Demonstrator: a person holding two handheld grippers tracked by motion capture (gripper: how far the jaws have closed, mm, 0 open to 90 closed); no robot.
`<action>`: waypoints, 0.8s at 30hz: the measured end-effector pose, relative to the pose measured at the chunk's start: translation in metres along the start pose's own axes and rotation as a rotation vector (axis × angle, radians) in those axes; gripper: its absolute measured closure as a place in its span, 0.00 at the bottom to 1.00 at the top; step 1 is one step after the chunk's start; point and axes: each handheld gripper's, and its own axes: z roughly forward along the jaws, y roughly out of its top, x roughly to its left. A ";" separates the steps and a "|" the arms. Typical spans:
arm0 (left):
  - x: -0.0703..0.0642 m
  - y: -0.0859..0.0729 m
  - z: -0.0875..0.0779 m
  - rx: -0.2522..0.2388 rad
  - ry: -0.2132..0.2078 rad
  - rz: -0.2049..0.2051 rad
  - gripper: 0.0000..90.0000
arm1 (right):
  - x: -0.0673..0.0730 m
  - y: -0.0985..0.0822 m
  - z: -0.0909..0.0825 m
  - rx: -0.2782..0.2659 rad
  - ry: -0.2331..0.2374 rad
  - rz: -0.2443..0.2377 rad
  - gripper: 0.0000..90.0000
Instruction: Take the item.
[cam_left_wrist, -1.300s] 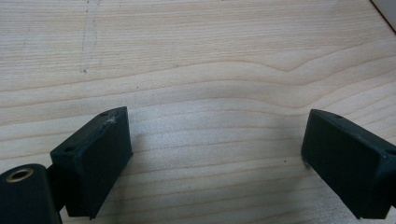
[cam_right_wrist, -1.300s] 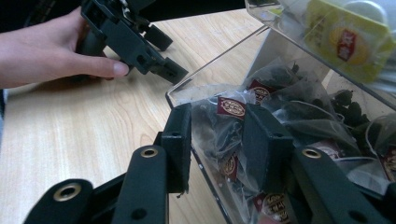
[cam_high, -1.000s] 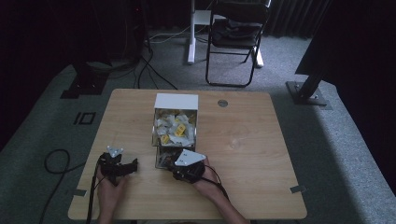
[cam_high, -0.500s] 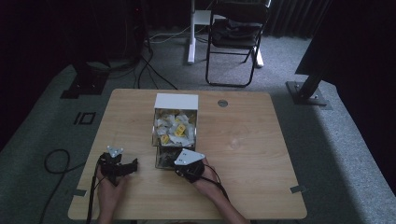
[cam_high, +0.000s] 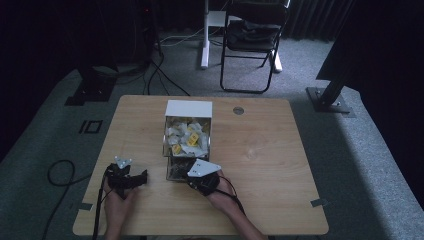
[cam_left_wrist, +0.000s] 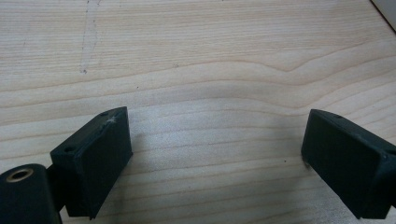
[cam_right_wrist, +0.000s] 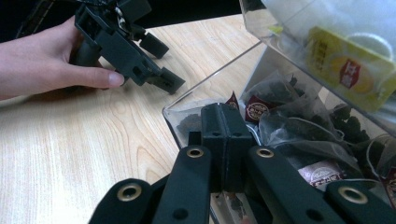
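Right gripper view shows the right gripper (cam_right_wrist: 225, 140) with jaws pressed together, just closed, down in the clear drawer (cam_right_wrist: 196, 105) among dark tea bags (cam_right_wrist: 299, 135); whether a bag is pinched cannot be told. At ten o'clock, the left gripper (cam_right_wrist: 154, 65) rests on the table (cam_right_wrist: 70, 149), jaws spread.

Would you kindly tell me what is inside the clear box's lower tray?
The lower tray holds dark tea bags in clear wrappers. The right gripper, shut, covers whatever lies beneath its tips.
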 end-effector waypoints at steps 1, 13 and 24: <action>0.000 0.000 0.000 0.000 0.000 0.000 0.10 | 0.001 0.001 -0.001 -0.004 0.000 -0.003 1.00; 0.000 0.000 0.000 0.000 0.000 0.000 0.10 | 0.001 0.005 -0.011 -0.026 -0.005 -0.014 1.00; 0.000 0.000 0.000 0.000 0.000 0.001 0.10 | 0.000 0.006 -0.020 -0.033 -0.010 -0.009 1.00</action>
